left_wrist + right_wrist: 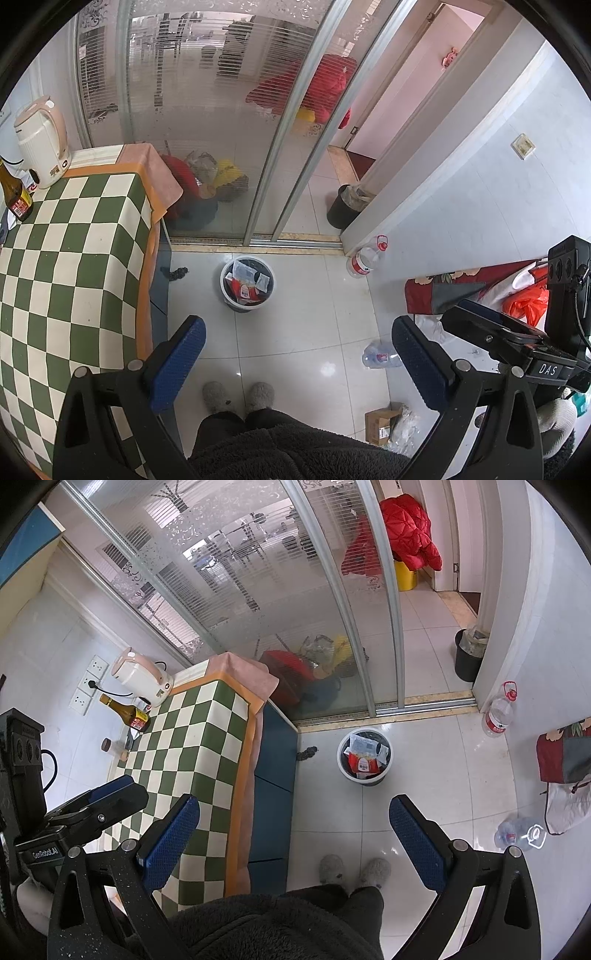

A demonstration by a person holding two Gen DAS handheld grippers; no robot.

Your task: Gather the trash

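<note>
A small white trash bin stands on the tiled floor near the glass door track, with wrappers and packets inside; it also shows in the right wrist view. My left gripper is open and empty, held high above the floor beside the checkered table. My right gripper is open and empty, held over the table edge and floor. The right gripper's body shows at the right of the left wrist view. A clear plastic bottle lies on the floor; it also shows in the right wrist view.
On the table stand a kettle and a brown bottle. A large water jug stands by the wall. A black bin stands beyond the sliding glass door. A cardboard box lies near my slippered feet.
</note>
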